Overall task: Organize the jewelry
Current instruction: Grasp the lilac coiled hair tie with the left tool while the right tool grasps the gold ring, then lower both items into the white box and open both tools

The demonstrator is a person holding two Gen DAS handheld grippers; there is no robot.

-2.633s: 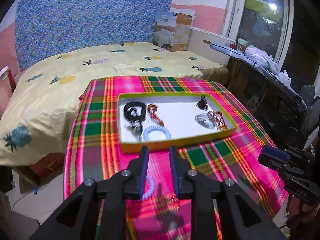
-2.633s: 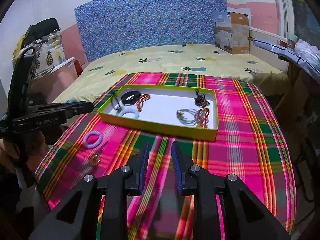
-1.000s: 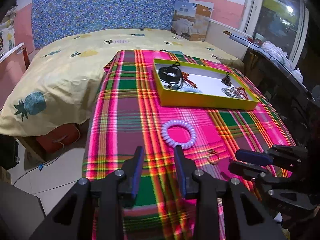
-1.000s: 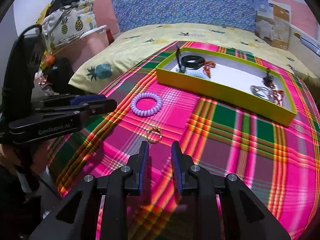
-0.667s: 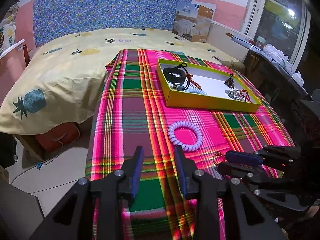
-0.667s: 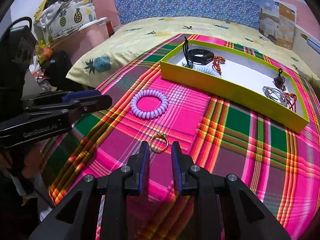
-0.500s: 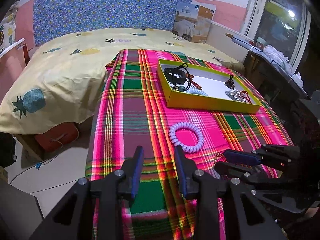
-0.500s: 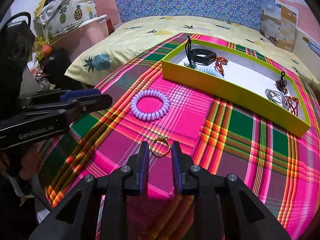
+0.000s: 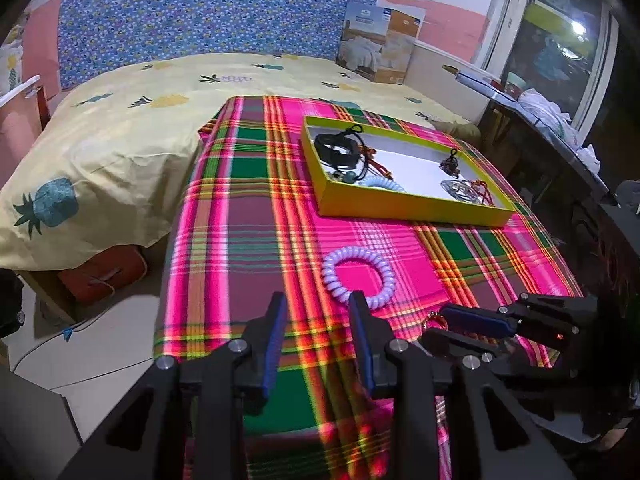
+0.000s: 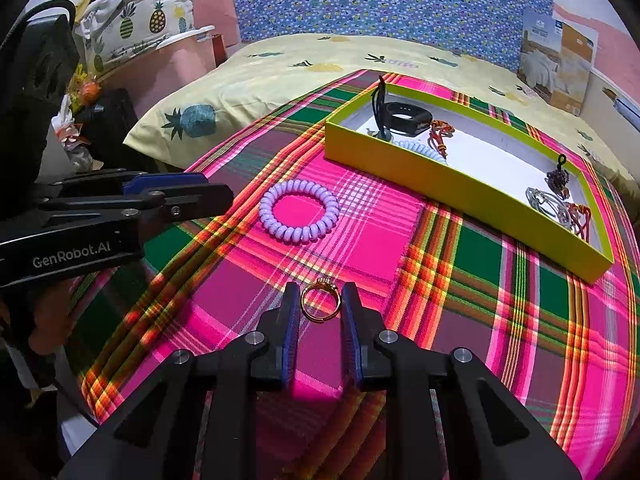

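A small gold ring (image 10: 319, 320) lies flat on the plaid cloth, between the fingertips of my right gripper (image 10: 320, 294). Its jaws are closing around the ring, and the pads stand just beside it. In the left wrist view the right gripper (image 9: 434, 326) shows low on the right, with the ring (image 9: 432, 317) peeking out at its tips. A lilac coil hair tie (image 10: 298, 235) lies further in on the cloth. My left gripper (image 9: 316, 298) hangs open and empty, with the hair tie (image 9: 332, 280) just beyond its right fingertip. The yellow tray (image 10: 460, 188) holds several pieces.
The plaid cloth (image 9: 240, 220) covers a small table against a bed with a pineapple sheet (image 9: 120, 128). Bare floor (image 9: 80, 340) lies to the left of the table. A dark desk (image 9: 560, 152) stands along the right by the window. A box (image 9: 376, 48) leans at the bedhead.
Both grippers drew back from the tray to the near part of the cloth. The right gripper then crept forward until the ring sat between its fingers, and its jaws narrowed slightly. The left gripper held still.
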